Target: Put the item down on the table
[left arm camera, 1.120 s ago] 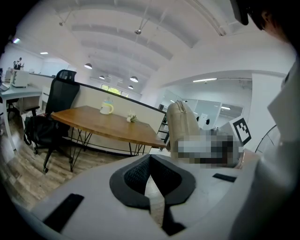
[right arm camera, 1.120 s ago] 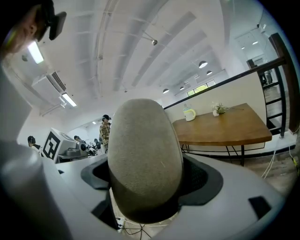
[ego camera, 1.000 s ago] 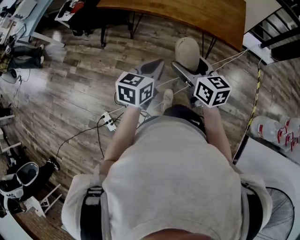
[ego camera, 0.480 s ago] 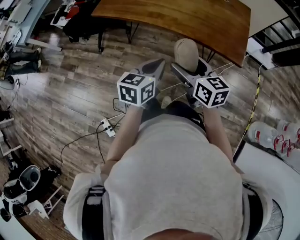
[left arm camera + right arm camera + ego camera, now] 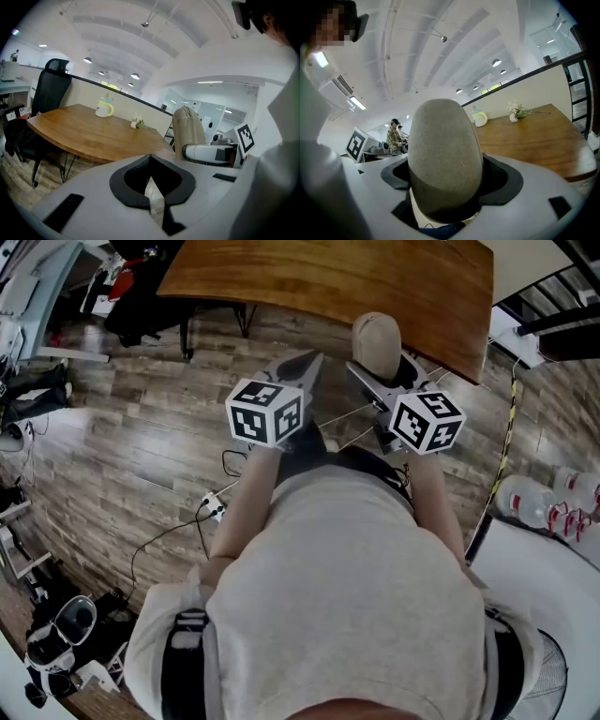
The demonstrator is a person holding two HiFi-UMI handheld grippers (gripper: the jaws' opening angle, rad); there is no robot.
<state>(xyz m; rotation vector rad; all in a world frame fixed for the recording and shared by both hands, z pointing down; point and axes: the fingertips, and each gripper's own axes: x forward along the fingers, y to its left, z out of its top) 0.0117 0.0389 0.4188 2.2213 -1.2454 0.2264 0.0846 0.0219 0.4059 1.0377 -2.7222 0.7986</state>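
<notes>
The item is a beige, egg-shaped padded thing [image 5: 376, 341]. My right gripper [image 5: 382, 371] is shut on its lower part and holds it upright in the air, just at the near edge of the wooden table [image 5: 328, 277]. In the right gripper view the item [image 5: 443, 154] fills the middle, and the right gripper [image 5: 443, 197] clamps its base. My left gripper [image 5: 302, 364] is shut and holds nothing; it hovers left of the item over the wood floor. The left gripper view shows the left gripper [image 5: 151, 176], the table [image 5: 93, 136] ahead and the item [image 5: 187, 127] to the right.
A mug [image 5: 104, 107] and a small bunch of flowers [image 5: 137, 123] stand at the table's far side. A black office chair [image 5: 47, 93] is at the table's left end. A power strip with cables [image 5: 216, 510] lies on the floor, and water bottles [image 5: 544, 502] lie at the right.
The table has come nearer in the head view. Both grippers have moved forward towards its near edge, the right one still shut on the item.
</notes>
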